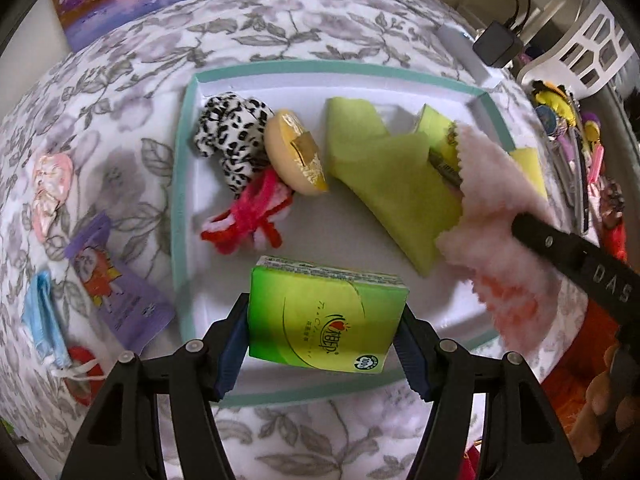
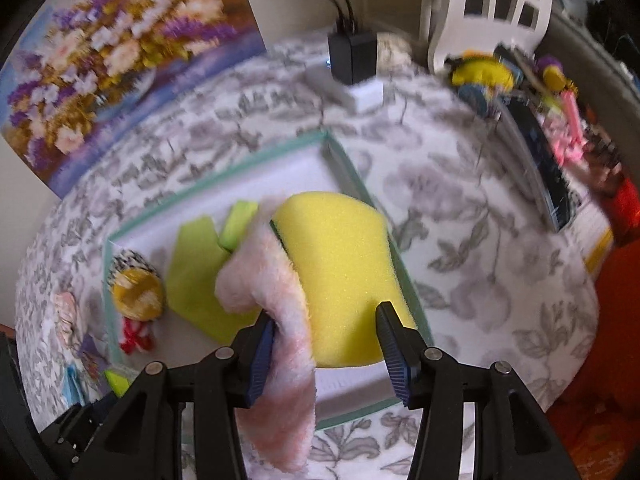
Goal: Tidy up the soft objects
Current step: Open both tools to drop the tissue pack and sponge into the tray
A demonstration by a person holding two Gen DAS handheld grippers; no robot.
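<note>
My left gripper (image 1: 322,344) is shut on a green tissue pack (image 1: 324,312), held over the near part of a white tray with a teal rim (image 1: 182,184). Inside the tray lie a leopard-print scrunchie (image 1: 232,136), a round yellow puff (image 1: 296,156), a red and pink fuzzy bow (image 1: 248,220) and a green cloth (image 1: 384,172). My right gripper (image 2: 326,356) is shut on a yellow sponge (image 2: 340,272) together with a fluffy pink cloth (image 2: 280,312), over the tray's right rim (image 2: 348,168). The pink cloth (image 1: 492,208) drapes over the green cloth's right end.
The tray rests on a grey floral cover (image 1: 120,92). To its left lie a blue face mask (image 1: 40,320), a purple sachet (image 1: 120,288) and a pink item (image 1: 50,188). A flower painting (image 2: 100,60), a black charger (image 2: 352,56) and a white basket (image 2: 492,8) stand behind; hair accessories (image 1: 568,128) crowd the right.
</note>
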